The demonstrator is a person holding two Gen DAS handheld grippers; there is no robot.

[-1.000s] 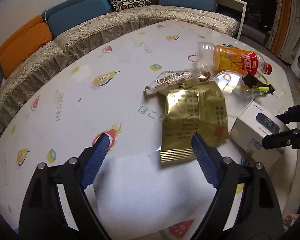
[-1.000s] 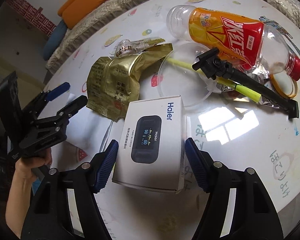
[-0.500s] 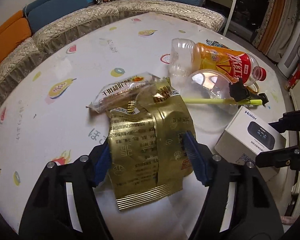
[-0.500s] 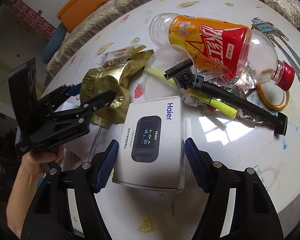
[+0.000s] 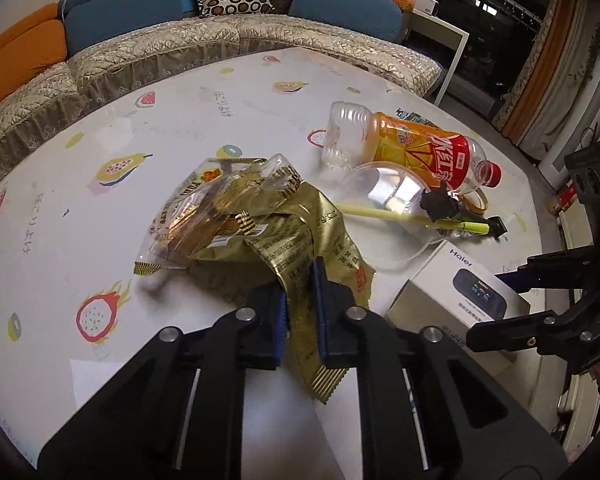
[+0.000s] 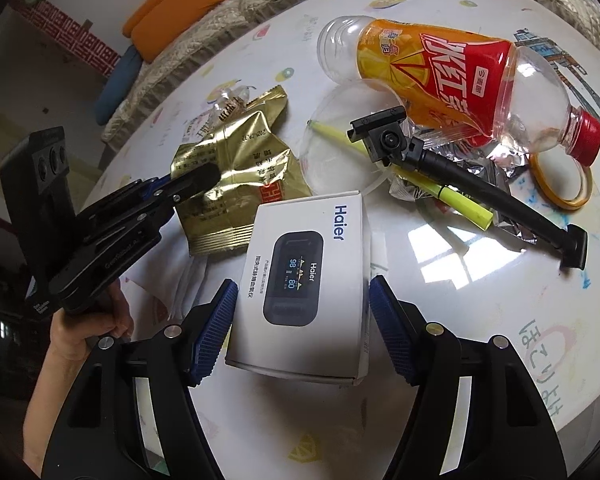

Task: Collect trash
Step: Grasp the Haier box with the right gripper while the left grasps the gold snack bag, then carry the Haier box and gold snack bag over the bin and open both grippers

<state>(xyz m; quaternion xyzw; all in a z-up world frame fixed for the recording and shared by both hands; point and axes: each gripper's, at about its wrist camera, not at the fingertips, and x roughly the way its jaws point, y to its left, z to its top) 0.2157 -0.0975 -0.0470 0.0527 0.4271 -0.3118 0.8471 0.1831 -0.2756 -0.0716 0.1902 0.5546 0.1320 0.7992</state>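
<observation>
A crumpled gold snack wrapper (image 5: 300, 248) (image 6: 236, 184) lies on the round fruit-print table (image 5: 220, 120), with a clear snack wrapper (image 5: 212, 208) resting on its far end. My left gripper (image 5: 300, 284) (image 6: 196, 178) is closing its jaws, and the blue pads pinch the gold wrapper's near edge between them. A white Haier box (image 6: 304, 264) (image 5: 460, 292) sits between the fingers of my right gripper (image 6: 302, 320), which stands open, its pads just beside the box's sides. An orange-labelled plastic bottle (image 5: 412, 152) (image 6: 452, 68) lies on its side further back.
Between bottle and box lie a clear plastic lid (image 6: 340, 152), a black camera stick (image 6: 460, 176), a yellow highlighter (image 6: 460, 200), silver foil (image 6: 492, 164) and a tape roll (image 6: 560, 184). A quilted sofa (image 5: 220, 44) curves behind the table. A hand (image 6: 80, 332) holds the left gripper.
My left gripper moved forward over the gold wrapper and its jaws went from wide open to pinched on it. The wrapper crumpled upward. The right gripper stayed around the box.
</observation>
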